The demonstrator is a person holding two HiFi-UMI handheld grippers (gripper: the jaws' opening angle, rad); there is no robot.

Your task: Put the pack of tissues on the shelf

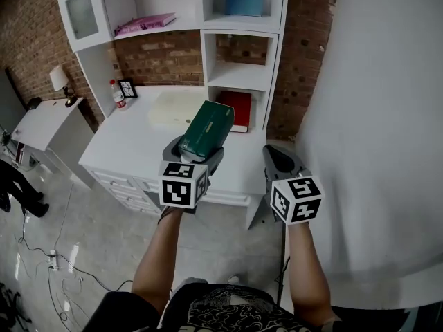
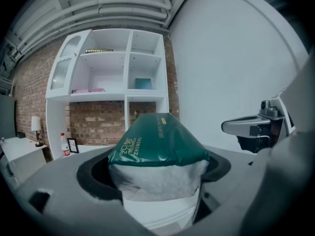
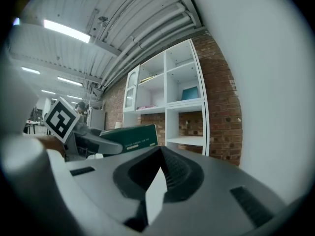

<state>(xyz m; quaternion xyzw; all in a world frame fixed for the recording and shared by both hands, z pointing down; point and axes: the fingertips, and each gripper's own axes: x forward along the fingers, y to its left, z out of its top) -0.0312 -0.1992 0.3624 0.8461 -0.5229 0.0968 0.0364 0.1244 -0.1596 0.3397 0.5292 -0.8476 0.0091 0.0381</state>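
Note:
A dark green pack of tissues [image 1: 206, 130] is clamped in my left gripper [image 1: 194, 156], held in the air in front of the white desk [image 1: 131, 147]. The left gripper view shows the pack [image 2: 156, 154] filling the space between the jaws, green on top and white at its near end. The white shelf unit [image 1: 239, 40] rises behind the desk, and it also shows beyond the pack as the shelf unit [image 2: 129, 73] in the left gripper view. My right gripper [image 1: 279, 159] hangs beside the left one, jaws together with nothing in them. From its own view the pack [image 3: 133, 136] lies to the left.
On the desk stand a small bottle [image 1: 118, 94], a picture frame [image 1: 127, 88] and a pale flat box [image 1: 174, 106]. A red book [image 1: 237, 109] lies in the lowest cubby, a pink item [image 1: 145, 23] on an upper shelf. A white wall [image 1: 377, 116] is close on the right. Cables [image 1: 48, 258] trail on the floor.

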